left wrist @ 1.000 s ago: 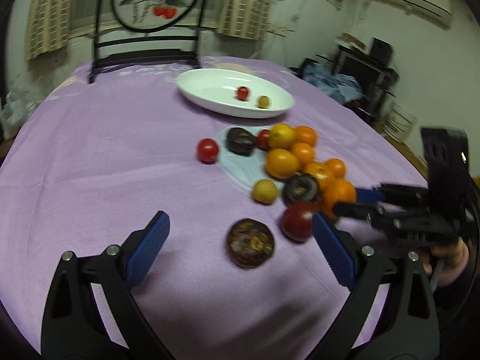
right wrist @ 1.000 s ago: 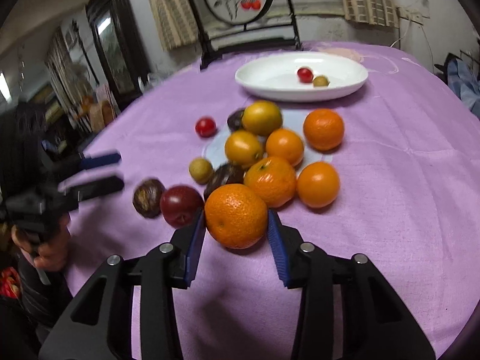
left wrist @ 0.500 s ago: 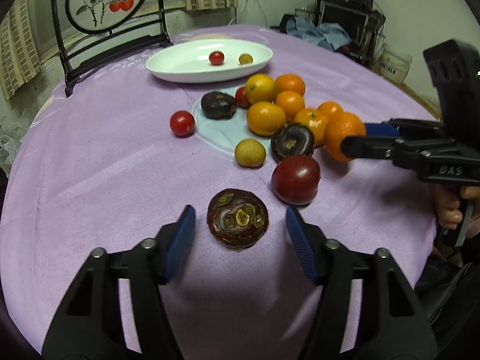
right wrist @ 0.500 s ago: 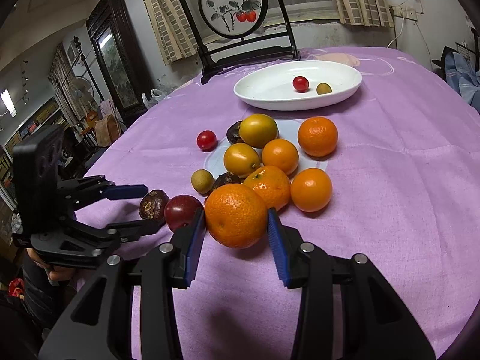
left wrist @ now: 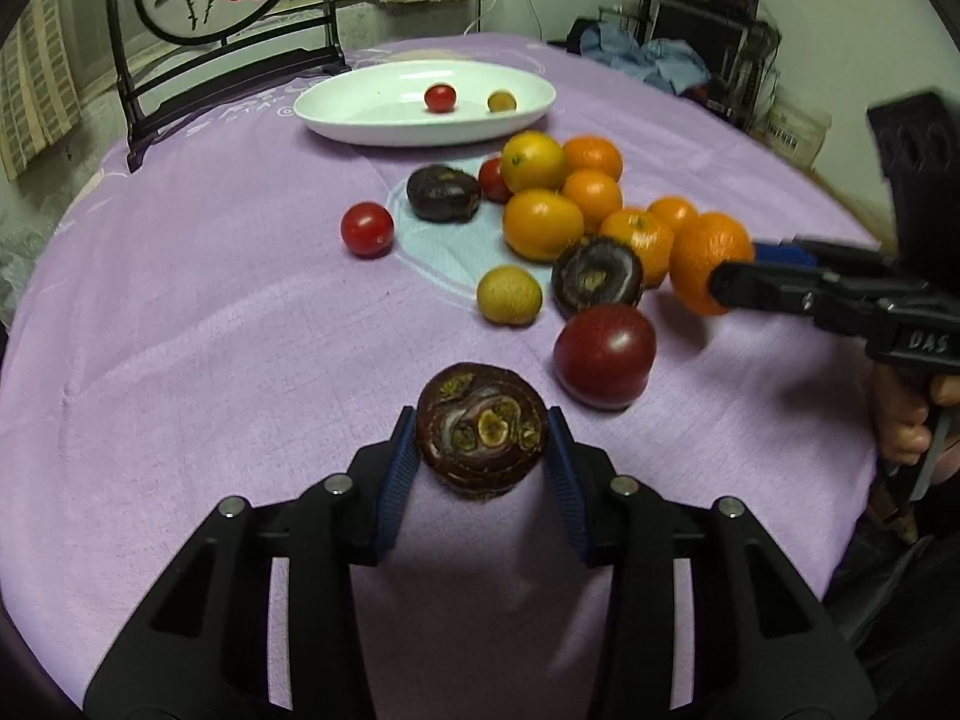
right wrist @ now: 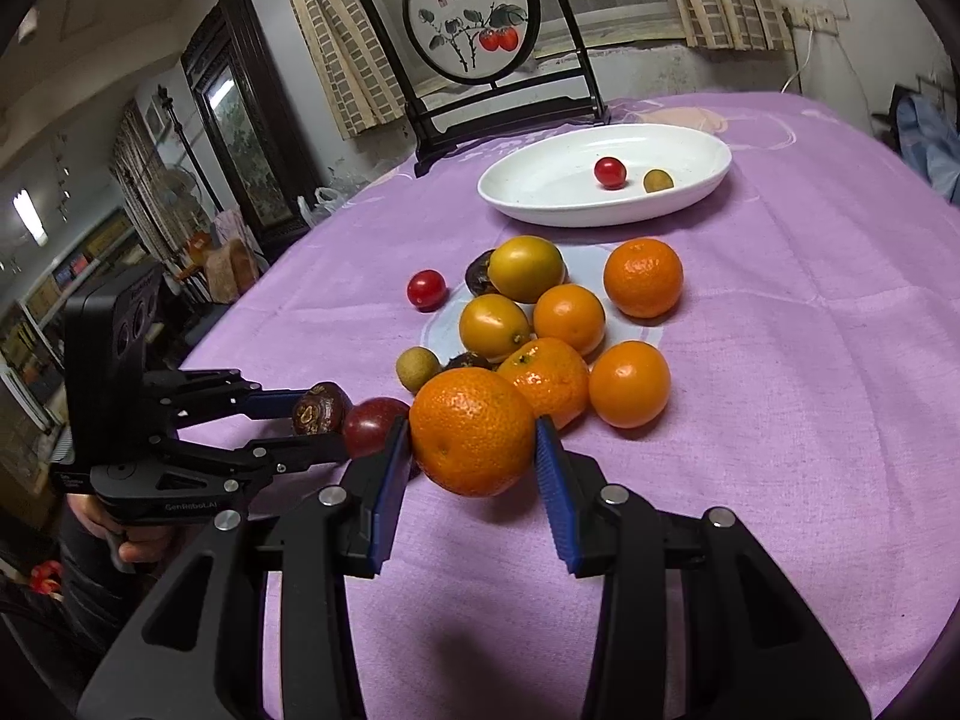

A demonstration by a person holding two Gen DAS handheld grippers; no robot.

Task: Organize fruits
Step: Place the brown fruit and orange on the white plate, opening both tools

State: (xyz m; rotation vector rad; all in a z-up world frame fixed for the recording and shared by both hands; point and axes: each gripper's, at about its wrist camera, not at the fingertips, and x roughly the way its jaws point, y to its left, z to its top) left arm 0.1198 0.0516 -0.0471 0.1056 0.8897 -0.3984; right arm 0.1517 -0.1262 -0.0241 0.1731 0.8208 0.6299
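The left tongs [left wrist: 482,450] pinch a dark passion fruit [left wrist: 482,429]; the right tongs [right wrist: 474,450] pinch an orange [right wrist: 473,431]. Only the right view shows the cabinet [right wrist: 237,114].

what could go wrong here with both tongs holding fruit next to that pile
1. The big round orange sits at the very tips of the right tongs, so it may slip out.
2. The dark purple wrinkled fruit in the left tongs looks soft; squeezing could crush it.
3. Moving either could nudge the dark red plum and set it rolling on the purple tablecloth.
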